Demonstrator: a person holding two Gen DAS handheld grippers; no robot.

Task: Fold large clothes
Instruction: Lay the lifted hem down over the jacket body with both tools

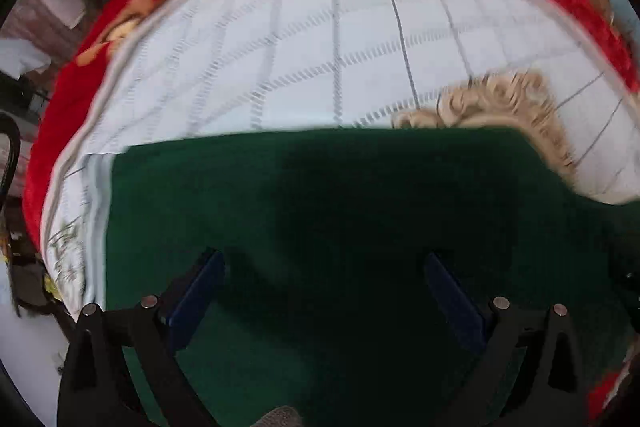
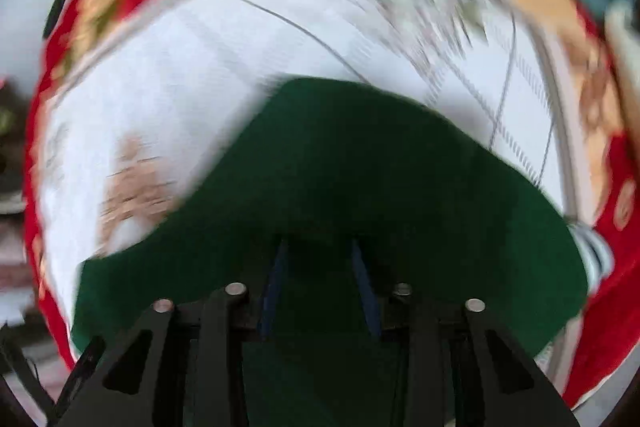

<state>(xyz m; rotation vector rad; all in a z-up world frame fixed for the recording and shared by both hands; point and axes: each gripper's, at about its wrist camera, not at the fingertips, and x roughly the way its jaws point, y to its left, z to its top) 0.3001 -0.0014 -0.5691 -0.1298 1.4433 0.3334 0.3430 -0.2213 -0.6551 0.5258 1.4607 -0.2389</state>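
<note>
White checked sheet [image 1: 320,47] over a red floral blanket [image 1: 60,115] covers the bed. Dark green garment [image 1: 320,207] lies near, beneath both claws. Left claw [image 1: 324,259] released, spread wide above it. Right claw [image 2: 318,243] narrowed; grip on the green cloth unclear.

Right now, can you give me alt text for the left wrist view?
Dark green garment lies flat on a white checked sheet, below the left gripper, whose jaws stand wide apart. A red floral blanket borders the sheet.
</note>
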